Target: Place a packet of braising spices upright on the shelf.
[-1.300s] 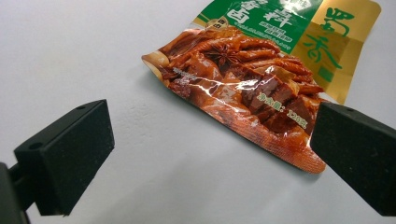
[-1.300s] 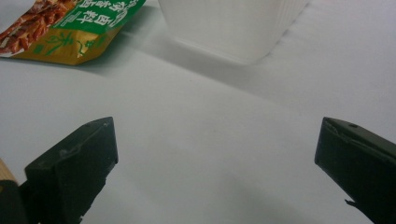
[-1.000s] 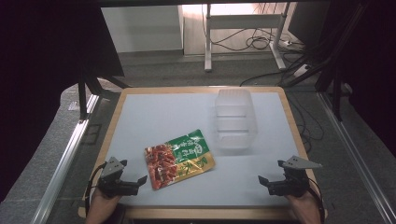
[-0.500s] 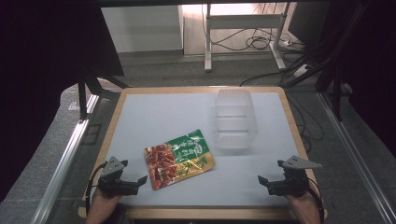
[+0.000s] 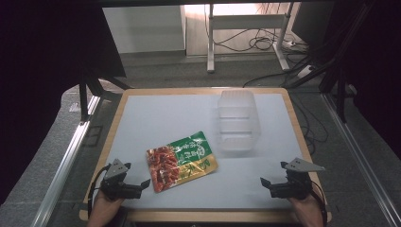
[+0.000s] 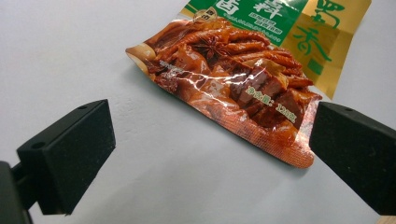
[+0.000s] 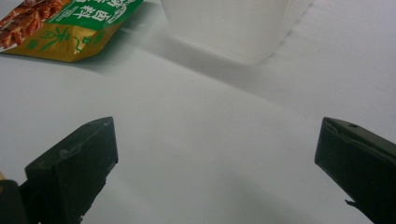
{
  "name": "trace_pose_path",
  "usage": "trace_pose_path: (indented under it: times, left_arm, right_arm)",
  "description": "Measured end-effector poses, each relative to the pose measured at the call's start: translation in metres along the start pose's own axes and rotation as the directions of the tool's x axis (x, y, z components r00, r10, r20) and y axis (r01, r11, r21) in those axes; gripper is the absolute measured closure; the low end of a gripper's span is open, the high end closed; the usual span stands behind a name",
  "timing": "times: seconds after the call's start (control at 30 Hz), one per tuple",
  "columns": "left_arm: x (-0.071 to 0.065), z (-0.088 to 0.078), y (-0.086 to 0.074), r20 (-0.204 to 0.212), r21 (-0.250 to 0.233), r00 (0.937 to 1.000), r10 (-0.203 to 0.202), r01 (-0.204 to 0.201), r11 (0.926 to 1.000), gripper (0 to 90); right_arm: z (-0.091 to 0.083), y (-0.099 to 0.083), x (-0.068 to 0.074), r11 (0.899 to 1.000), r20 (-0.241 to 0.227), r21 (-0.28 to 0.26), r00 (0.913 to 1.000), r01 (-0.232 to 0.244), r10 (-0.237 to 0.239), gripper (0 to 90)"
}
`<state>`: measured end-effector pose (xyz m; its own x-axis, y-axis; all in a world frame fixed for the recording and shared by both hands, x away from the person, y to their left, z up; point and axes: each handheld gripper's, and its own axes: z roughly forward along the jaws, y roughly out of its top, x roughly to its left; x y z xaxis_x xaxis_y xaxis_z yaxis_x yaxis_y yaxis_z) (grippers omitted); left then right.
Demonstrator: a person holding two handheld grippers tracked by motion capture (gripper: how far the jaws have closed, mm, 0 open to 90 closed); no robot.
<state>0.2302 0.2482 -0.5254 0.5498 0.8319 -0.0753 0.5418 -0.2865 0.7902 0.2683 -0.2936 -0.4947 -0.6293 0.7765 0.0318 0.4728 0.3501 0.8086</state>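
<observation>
Left gripper [image 5: 142, 183], jaws wide, rests just short of the snack pouch [image 5: 182, 161] ahead-right; this looks like the approach, so closing on its near corner comes next. Right gripper [image 5: 265, 182], also spread, faces the clear container [image 5: 237, 122] beyond it.

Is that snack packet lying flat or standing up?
Lying flat: the snack packet rests printed face up on the table, beside the clear container, with the left tongs open near its corner.
</observation>
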Motion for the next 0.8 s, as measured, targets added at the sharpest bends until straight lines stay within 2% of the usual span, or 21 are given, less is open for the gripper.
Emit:
trace_pose_path:
  times: [0.5,0.77,0.8]
  left_arm:
    - [0.000,0.002,0.001,-0.002,0.012,1.0000,0.004,-0.004,0.9999,0.5]
    - [0.000,0.002,0.001,-0.001,0.014,1.0000,0.003,-0.003,0.9999,0.7]
    - [0.000,0.002,0.001,0.000,0.015,1.0000,0.002,-0.002,0.9999,0.7]
  right_arm:
    - [0.007,0.004,0.007,1.000,-0.024,-0.020,0.9996,0.015,-0.016,0.0]
    - [0.013,0.006,0.009,1.000,-0.051,-0.028,0.9987,0.000,-0.002,0.0]
    - [0.016,0.007,0.009,0.999,-0.063,-0.029,0.9979,-0.014,0.012,0.0]
